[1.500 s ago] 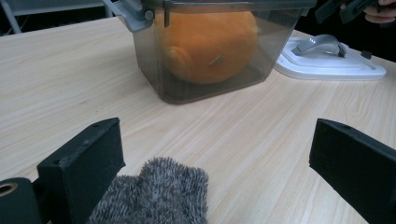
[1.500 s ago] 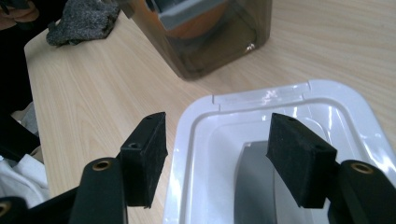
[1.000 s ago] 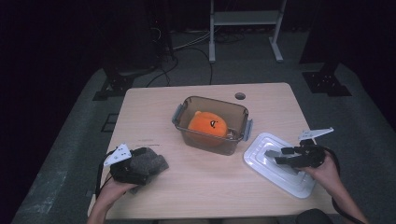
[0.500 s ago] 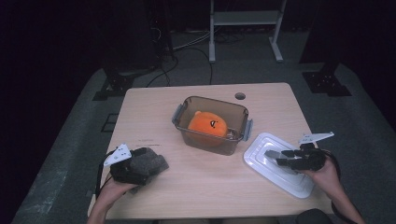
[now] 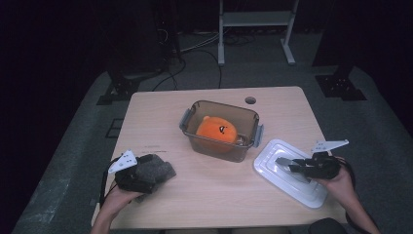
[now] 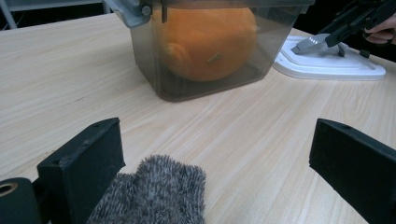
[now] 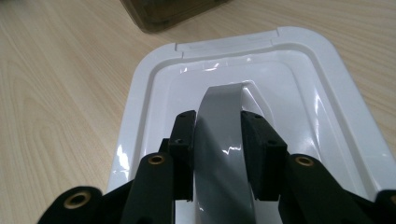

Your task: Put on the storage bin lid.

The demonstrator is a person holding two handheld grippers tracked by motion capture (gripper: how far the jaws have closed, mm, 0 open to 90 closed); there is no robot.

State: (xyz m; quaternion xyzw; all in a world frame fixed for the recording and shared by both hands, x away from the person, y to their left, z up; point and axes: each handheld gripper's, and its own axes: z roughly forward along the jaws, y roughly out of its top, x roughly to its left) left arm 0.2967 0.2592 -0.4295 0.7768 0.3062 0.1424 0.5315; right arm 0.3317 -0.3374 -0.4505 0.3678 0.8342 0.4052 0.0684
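A clear brown-tinted box (image 5: 219, 148) stands mid-table with an orange plush toy (image 5: 216, 130) inside it. To its right lies the white lid (image 5: 292, 187), flat on the table. My right gripper (image 5: 287, 165) points left over the lid. Its jaws have just been closing, and its pads (image 7: 184, 135) now press on both sides of the lid's grey handle (image 7: 224, 98). At the table's front left, my left gripper (image 6: 215, 154) stands wide open. A grey fuzzy cloth (image 6: 154, 196) lies low between its jaws, against the left one. The box (image 6: 149, 51) and toy (image 6: 210, 42) lie ahead of it.
A round cable hole (image 5: 250, 100) sits in the tabletop behind the box. A metal stand (image 5: 253, 19) and cables are on the dark floor beyond the table. Bare wood (image 5: 219, 185) stretches between the two grippers.
The right gripper's jaws have drawn together onto the lid's grey handle. Both hands, the box and the lid stay where they were.
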